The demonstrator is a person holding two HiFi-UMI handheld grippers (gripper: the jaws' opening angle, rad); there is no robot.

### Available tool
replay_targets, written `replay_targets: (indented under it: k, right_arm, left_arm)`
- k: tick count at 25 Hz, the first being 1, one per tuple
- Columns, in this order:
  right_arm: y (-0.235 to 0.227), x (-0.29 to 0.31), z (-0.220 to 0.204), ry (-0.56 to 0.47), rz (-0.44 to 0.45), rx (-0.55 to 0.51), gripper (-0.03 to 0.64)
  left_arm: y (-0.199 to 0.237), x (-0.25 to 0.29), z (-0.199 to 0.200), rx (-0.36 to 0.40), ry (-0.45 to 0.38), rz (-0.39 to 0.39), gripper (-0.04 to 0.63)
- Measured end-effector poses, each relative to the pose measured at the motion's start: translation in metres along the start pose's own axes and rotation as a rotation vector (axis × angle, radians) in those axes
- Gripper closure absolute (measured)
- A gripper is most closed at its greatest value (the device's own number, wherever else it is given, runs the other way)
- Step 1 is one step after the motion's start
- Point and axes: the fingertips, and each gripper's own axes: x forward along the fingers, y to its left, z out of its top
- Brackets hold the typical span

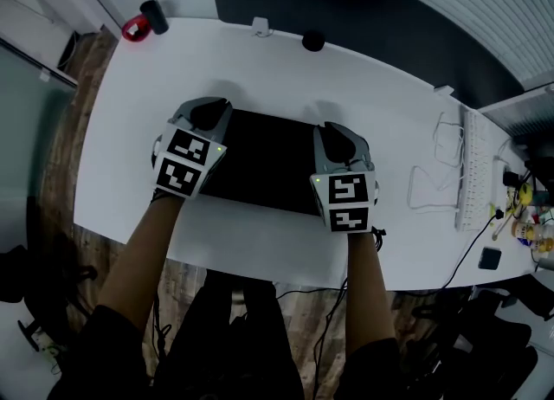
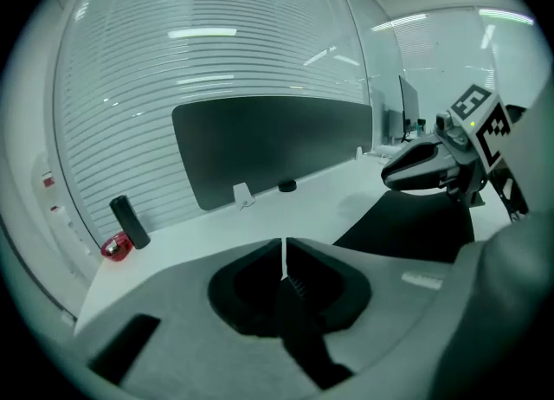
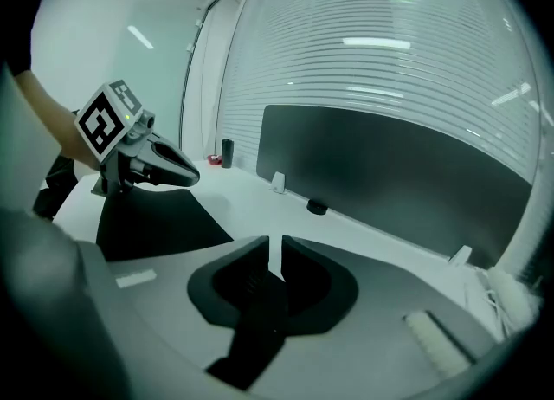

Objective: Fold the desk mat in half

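Head view: how much room is there on the table (image 1: 260, 69)?

Plenty. A dark screen (image 1: 363, 17) lines its far edge. The desk mat (image 1: 260, 160) lies mid-table with bare white all round. A keyboard (image 1: 472, 173) sits well off to the right, and a bottle (image 1: 156, 16) stands at the far left corner.

And the tongs?

The left gripper (image 1: 208, 115) and right gripper (image 1: 333, 134) are at the mat's two near corners. Only the gripper views show the grip: each pair of jaws is nearly together, pinching a dark strip of mat.
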Motion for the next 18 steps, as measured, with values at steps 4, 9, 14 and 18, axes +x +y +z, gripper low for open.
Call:
replay_targets:
  k: [4, 9, 14, 18]
  right_arm:
    - [0.007, -0.008, 0.002, -0.025, -0.006, 0.023, 0.597]
    - [0.011, -0.019, 0.006, -0.051, -0.024, 0.058, 0.609]
    - [0.012, -0.030, 0.012, -0.083, -0.039, 0.102, 0.609]
    - [0.012, -0.041, 0.017, -0.106, -0.049, 0.133, 0.611]
  left_arm:
    - [-0.003, -0.007, 0.003, -0.012, -0.028, 0.014, 0.601]
    - [-0.008, -0.020, 0.008, -0.025, -0.066, 0.036, 0.601]
    - [-0.012, -0.031, 0.008, -0.055, -0.087, 0.049, 0.601]
    - [-0.019, -0.042, 0.013, -0.049, -0.111, 0.056, 0.601]
